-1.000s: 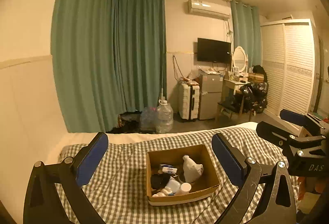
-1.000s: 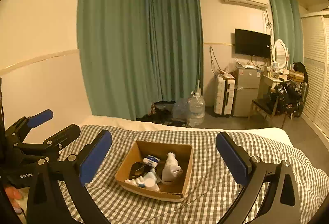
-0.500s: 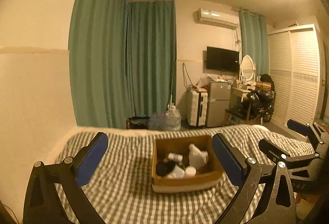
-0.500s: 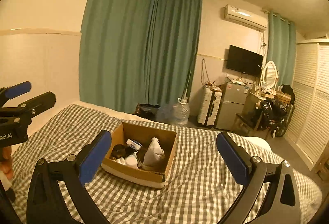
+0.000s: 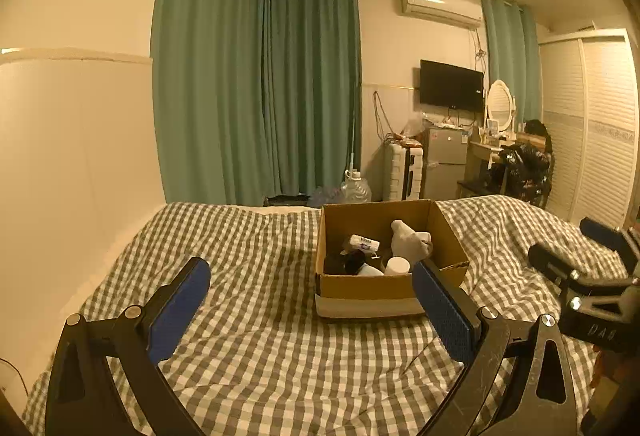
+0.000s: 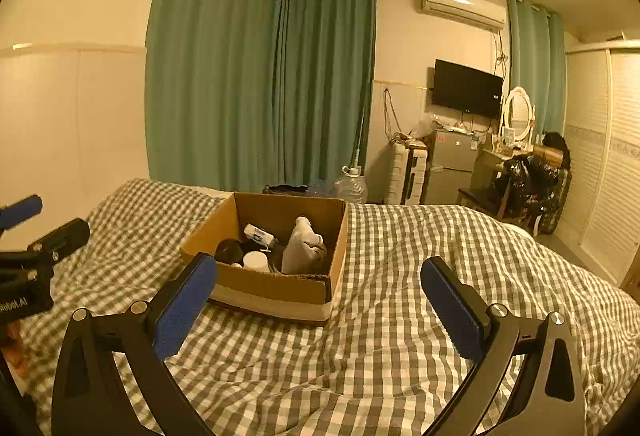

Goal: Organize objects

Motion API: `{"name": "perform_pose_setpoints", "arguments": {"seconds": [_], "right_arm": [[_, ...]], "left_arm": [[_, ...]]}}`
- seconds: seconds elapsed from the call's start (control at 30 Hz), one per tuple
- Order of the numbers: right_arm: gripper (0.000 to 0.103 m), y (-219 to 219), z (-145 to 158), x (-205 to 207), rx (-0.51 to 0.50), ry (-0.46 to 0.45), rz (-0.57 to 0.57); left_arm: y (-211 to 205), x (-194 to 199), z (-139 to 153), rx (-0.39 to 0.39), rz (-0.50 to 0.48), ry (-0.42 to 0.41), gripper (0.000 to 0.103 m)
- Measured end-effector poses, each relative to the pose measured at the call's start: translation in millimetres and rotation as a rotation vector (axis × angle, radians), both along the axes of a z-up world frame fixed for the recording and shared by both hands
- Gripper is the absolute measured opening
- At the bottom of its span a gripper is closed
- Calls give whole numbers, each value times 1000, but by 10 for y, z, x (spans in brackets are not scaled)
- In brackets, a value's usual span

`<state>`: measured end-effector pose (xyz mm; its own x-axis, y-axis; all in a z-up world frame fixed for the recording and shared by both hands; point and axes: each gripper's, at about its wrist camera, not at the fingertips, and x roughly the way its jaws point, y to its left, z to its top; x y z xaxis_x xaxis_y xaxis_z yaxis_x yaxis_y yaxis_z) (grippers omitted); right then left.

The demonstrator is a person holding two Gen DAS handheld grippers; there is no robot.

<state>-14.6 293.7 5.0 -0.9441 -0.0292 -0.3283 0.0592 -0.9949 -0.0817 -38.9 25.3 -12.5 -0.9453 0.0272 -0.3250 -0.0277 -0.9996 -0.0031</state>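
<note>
An open cardboard box (image 5: pixel 368 286) stands on the checked bed cover; it also shows in the right wrist view (image 6: pixel 276 286). Inside lie a white bottle-like object (image 5: pixel 410 242) (image 6: pixel 302 248), a small white tube (image 5: pixel 364 243) (image 6: pixel 260 234), a white cap (image 5: pixel 397 266) (image 6: pixel 256 260) and a dark round item (image 5: pixel 354 261) (image 6: pixel 228 249). My left gripper (image 5: pixel 312 310) is open and empty, just short of the box. My right gripper (image 6: pixel 318 312) is open and empty, to the right of the box's near corner.
The checked bed cover (image 5: pixel 260 348) fills the foreground. Beyond the bed's far edge are green curtains (image 5: pixel 256 88), a large water bottle (image 5: pixel 356 188), a suitcase (image 5: pixel 402 172), a small fridge (image 5: pixel 444 162) and a dressing table (image 5: pixel 492 144). A wall (image 5: pixel 76 140) runs along the left.
Both grippers have dropped lower and moved closer to the box, which now looks larger and nearer. Both stay open and empty.
</note>
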Motion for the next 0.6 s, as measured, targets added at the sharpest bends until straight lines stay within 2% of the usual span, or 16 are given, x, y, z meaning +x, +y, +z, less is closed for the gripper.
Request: {"name": "perform_pose_setpoints", "arguments": {"seconds": [0.07,0.3,0.6], "right_arm": [[102,-31,-55,-13,12,-6,5],[102,-106,-123,-7,36,-11,14],[102,-59,-110,15,2,-11,14]], "left_arm": [[-32,-11,-28,21,-1,-6,103],[-24,-32,-53,15,-4,-15,103],[35,-29,-94,-6,-22,-27,103]]}}
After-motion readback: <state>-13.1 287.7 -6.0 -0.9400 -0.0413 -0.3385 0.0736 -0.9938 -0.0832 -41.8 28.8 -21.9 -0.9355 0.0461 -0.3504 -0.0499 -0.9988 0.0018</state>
